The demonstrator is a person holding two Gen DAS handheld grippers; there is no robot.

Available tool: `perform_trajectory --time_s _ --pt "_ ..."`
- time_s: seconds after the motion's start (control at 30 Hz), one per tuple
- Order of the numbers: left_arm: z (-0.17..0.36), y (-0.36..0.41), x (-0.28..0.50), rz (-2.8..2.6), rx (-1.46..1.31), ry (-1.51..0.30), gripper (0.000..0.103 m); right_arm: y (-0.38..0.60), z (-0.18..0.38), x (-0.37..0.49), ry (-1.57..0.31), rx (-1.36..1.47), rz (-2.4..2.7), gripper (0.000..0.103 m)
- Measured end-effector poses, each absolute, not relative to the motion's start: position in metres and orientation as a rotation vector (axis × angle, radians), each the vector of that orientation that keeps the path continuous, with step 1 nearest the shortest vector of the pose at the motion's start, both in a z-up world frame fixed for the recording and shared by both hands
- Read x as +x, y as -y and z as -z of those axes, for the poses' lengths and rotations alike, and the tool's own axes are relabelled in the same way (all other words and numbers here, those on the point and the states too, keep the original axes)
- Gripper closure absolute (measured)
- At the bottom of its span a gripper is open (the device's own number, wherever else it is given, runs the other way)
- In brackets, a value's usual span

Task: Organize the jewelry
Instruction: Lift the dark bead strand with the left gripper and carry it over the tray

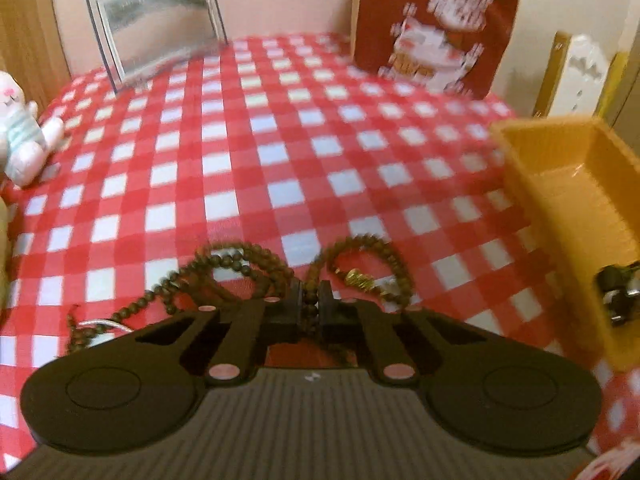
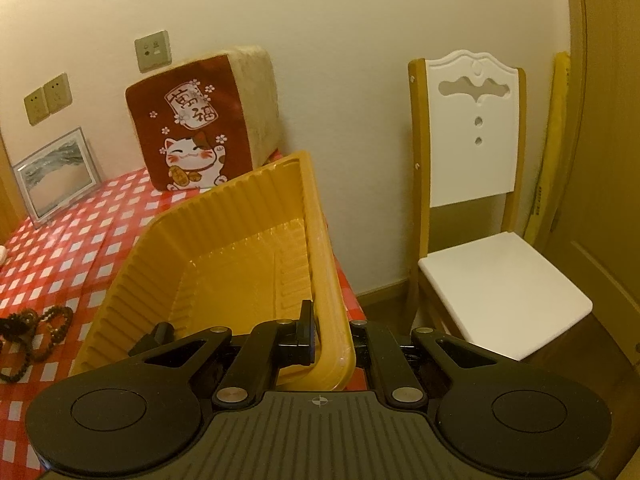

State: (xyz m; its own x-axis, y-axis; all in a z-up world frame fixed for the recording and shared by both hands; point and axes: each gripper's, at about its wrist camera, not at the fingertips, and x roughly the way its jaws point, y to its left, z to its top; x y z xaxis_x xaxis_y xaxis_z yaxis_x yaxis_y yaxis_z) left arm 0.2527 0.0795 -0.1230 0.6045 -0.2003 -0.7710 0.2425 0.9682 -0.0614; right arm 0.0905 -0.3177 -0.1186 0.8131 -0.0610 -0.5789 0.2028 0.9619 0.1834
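Closed on a strand of the dark bead necklace (image 1: 256, 268), the left gripper (image 1: 311, 304) sits low over the red-checked bench (image 1: 240, 152) — the rest of the beads lie in loops on the cloth around its fingertips. Off to the right, the right gripper (image 2: 326, 332) is clamped on the rim of the yellow tray (image 2: 224, 248), holding it tilted above the bench edge.

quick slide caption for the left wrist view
Left gripper pinches a dark bead necklace on the red checked tablecloth, yellow tray at right.
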Motion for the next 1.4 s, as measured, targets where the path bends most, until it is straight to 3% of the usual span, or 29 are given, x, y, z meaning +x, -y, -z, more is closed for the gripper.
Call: perform_trajectory --time_s 0.37,0.63,1.4 --pt "-0.021 -0.113 0.199 0.299 -0.034 -0.602 0.097 0.32 0.118 0.089 -0.598 0.247 0.119 0.098" --pt "-0.083 -0.114 0.181 0.324 -0.08 -0.484 0.097 0.321 0.117 0.088 -0.593 0.246 0.108 0.098" --pt "-0.097 -0.041 0.185 0.515 -0.075 -0.47 0.097 0.314 0.109 0.094 -0.57 0.218 0.082 0.097"
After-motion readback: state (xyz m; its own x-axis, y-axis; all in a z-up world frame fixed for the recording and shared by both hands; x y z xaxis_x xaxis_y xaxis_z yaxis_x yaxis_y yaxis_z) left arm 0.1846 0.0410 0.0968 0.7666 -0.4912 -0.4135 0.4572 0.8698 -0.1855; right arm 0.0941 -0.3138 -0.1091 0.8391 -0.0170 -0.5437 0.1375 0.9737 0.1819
